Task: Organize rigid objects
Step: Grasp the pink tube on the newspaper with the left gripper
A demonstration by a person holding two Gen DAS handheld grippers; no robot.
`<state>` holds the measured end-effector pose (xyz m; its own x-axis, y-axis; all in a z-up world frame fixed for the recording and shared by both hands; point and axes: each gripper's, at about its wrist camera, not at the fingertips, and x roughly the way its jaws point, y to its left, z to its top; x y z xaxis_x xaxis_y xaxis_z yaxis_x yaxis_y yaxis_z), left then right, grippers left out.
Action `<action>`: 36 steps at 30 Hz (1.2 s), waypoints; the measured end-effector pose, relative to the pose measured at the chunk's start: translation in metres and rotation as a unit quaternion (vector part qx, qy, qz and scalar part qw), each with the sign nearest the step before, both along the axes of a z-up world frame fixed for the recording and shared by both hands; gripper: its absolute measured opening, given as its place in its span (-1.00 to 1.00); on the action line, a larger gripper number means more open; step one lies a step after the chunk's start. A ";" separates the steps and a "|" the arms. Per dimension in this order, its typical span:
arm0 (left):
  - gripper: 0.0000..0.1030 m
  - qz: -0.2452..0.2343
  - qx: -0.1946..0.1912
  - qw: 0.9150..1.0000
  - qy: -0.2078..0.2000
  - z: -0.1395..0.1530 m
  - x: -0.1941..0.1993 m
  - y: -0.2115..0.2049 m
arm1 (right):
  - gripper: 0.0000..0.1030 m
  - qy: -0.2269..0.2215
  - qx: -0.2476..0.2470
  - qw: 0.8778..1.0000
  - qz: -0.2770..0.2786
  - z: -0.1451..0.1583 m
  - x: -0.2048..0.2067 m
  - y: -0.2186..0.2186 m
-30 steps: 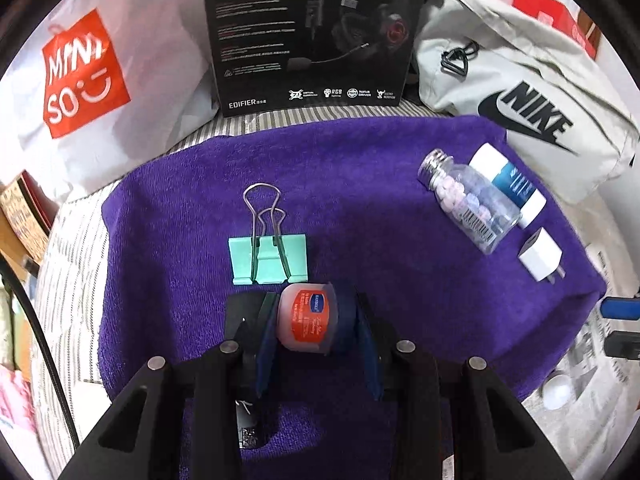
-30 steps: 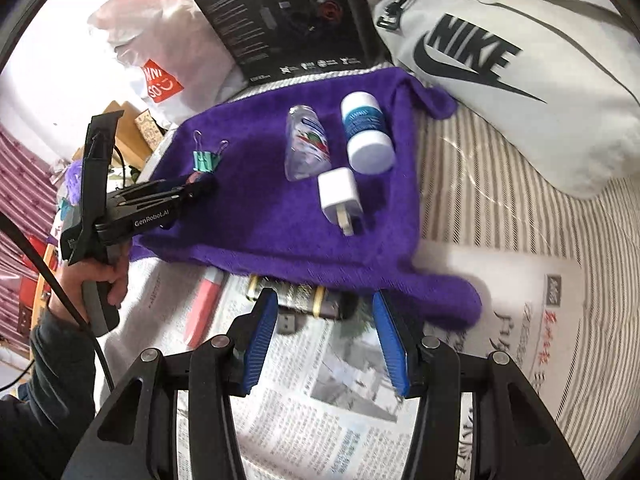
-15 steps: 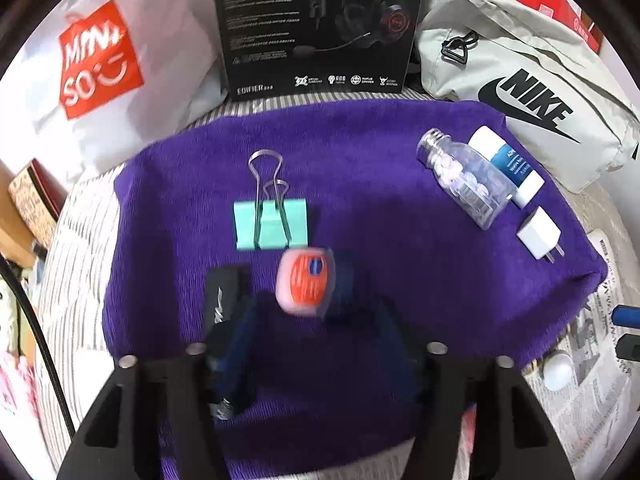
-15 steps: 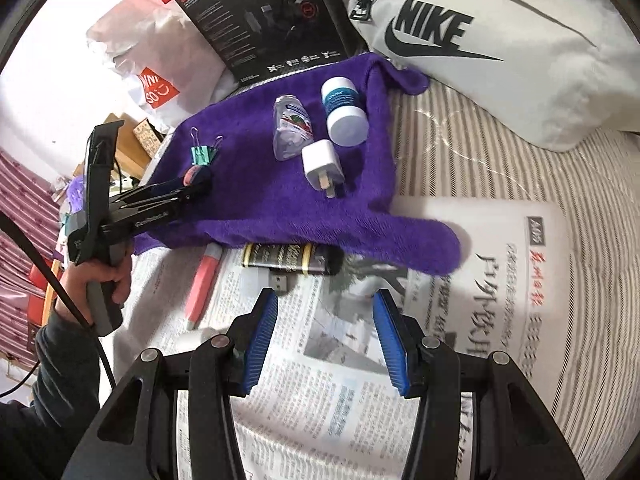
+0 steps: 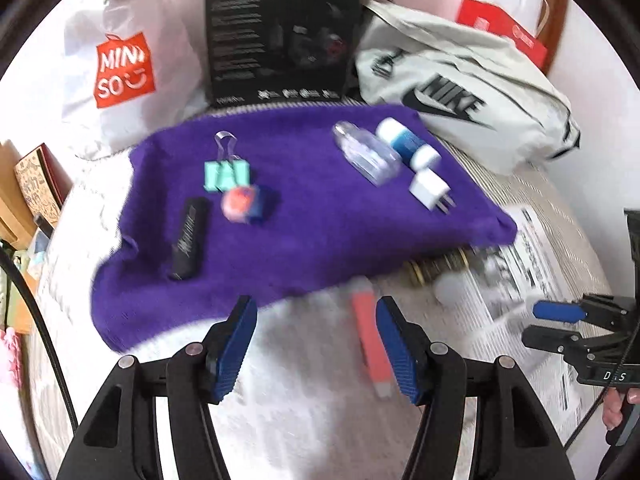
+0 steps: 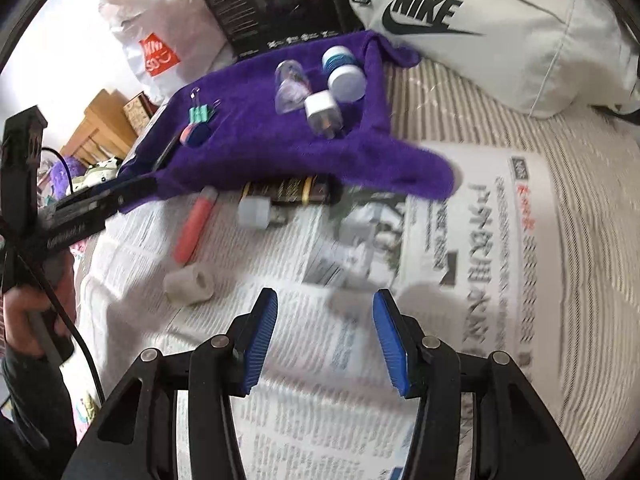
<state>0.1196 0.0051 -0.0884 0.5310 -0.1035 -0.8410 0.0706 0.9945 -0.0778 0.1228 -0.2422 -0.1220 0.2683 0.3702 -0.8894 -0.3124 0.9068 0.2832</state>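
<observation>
A purple towel [image 5: 320, 216] [image 6: 256, 136] carries a green binder clip [image 5: 226, 174], a small red-and-blue jar [image 5: 245, 204] [image 6: 193, 133], a black stick [image 5: 189, 238], a clear bottle [image 5: 367, 153], a blue-and-white tube [image 5: 408, 145] and a white charger [image 5: 430, 189]. My left gripper [image 5: 316, 344] is open and empty, pulled back off the towel's near edge. A coral pen [image 5: 372, 346] [image 6: 195, 224] lies just inside its right finger. My right gripper [image 6: 325, 340] is open and empty above the newspaper [image 6: 440, 264]. It also shows in the left wrist view [image 5: 560, 320].
On the newspaper lie a black-and-gold tube [image 6: 292, 193], a translucent cap [image 6: 253, 211] and a white cylinder [image 6: 189, 284]. A Nike bag [image 5: 460, 100], a black headset box [image 5: 280, 36] and a Miniso bag [image 5: 120, 68] stand behind the towel.
My left gripper let go of the red-and-blue jar beside the binder clip and drew back off the towel. My right gripper drew back over the newspaper.
</observation>
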 end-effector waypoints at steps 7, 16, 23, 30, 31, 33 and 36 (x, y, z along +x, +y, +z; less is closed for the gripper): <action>-0.15 -0.007 0.004 0.999 0.032 -0.029 0.001 -0.029 | -0.03 -0.002 0.005 1.000 0.004 0.006 -0.021 0.002; -0.69 -0.018 0.040 0.999 0.027 -0.035 -0.001 -0.044 | -0.02 -0.012 0.008 1.000 -0.019 0.010 -0.018 0.005; -0.69 -0.003 0.030 0.999 0.033 -0.033 -0.017 -0.010 | 0.14 -0.026 -0.003 0.999 -0.028 0.008 0.006 0.028; -0.69 0.008 -0.011 0.999 0.031 -0.034 -0.029 0.016 | 0.14 -0.031 -0.012 0.999 -0.038 0.005 0.036 0.046; -0.69 0.008 -0.014 0.999 0.028 -0.035 -0.030 0.016 | 0.14 -0.027 -0.004 0.998 -0.048 0.004 0.042 0.044; -0.69 0.008 -0.015 0.999 0.028 -0.035 -0.031 0.016 | 0.14 -0.023 0.007 0.998 -0.066 0.002 0.050 0.042; -0.69 0.006 -0.017 0.999 0.027 -0.035 -0.030 0.016 | 0.14 -0.020 -0.007 0.996 -0.082 -0.004 0.060 0.042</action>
<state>0.0896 0.0214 -0.1229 0.4858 -0.1262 -0.8649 0.0526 0.9919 -0.1152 0.1828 -0.1997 -0.1259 0.3595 0.3064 -0.8814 -0.1700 0.9503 0.2610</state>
